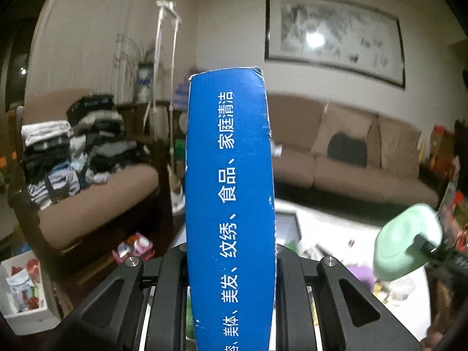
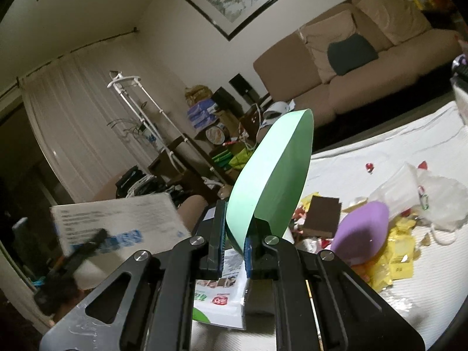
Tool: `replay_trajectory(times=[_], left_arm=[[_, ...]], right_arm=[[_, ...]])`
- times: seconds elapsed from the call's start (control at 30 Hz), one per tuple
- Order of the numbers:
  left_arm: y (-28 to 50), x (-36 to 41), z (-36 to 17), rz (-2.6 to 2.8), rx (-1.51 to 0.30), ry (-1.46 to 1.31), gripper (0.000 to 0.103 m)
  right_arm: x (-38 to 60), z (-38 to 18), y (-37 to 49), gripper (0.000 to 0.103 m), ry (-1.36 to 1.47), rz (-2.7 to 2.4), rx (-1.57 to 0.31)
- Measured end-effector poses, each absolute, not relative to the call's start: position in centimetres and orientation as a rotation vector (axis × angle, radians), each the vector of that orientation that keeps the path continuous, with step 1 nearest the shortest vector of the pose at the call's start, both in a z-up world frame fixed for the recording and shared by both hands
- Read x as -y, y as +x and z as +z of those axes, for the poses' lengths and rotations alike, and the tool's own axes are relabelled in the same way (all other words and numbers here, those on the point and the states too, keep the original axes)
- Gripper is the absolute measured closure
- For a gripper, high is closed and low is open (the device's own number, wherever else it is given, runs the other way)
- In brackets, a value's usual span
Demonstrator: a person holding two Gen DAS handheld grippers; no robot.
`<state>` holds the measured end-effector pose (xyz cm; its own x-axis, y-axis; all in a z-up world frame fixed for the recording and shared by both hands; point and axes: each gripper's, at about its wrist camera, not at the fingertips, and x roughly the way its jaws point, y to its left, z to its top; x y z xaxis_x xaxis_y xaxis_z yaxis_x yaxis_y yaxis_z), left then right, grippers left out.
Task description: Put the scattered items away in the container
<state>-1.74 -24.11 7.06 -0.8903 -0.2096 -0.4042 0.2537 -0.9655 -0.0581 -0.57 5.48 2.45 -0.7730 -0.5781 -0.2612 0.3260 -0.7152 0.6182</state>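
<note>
While both hands are raised above the table [image 2: 365, 152], each gripper carries an item. The left gripper [image 1: 231, 263] pinches a box [image 1: 229, 190] between its fingers; the blue edge with white print faces the left wrist camera and stands upright, rising well past the fingertips. In the right wrist view the same box shows at the left as a white face with blue print, blurred, held off the table.

The right gripper [image 2: 235, 245] is clamped on the rim of a green bowl [image 2: 269, 181] — one finger on the outside, one on the inside. The bowl is tilted on edge, its opening turned to the right. From the left wrist camera it appears at the lower right, seen from its underside, with a dark finger against it.

On the white-covered table lie the scattered items: a purple bowl [image 2: 362, 231] on its side, a brown sponge [image 2: 321, 215] just beside the green bowl, yellow packets [image 2: 397, 257] touching the purple bowl, a clear bag [image 2: 433, 199] behind them, and a small red piece [image 2: 370, 167] well apart. A printed packet [image 2: 219, 301] lies under the right gripper.

Background — a brown sofa [image 1: 351, 163] under a framed painting [image 1: 333, 38], and a pile of clothes [image 1: 73, 146] at the left
</note>
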Motion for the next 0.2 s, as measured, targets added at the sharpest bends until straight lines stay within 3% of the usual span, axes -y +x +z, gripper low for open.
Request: replay_trajectory(times=[0.2], left_arm=[[-5.9,25.5,5.6,-2.801,-0.153,0.728,0.086]], right_arm=[[-5.2,1.3,-1.1,0.093,0.655,-2.416,0.783]])
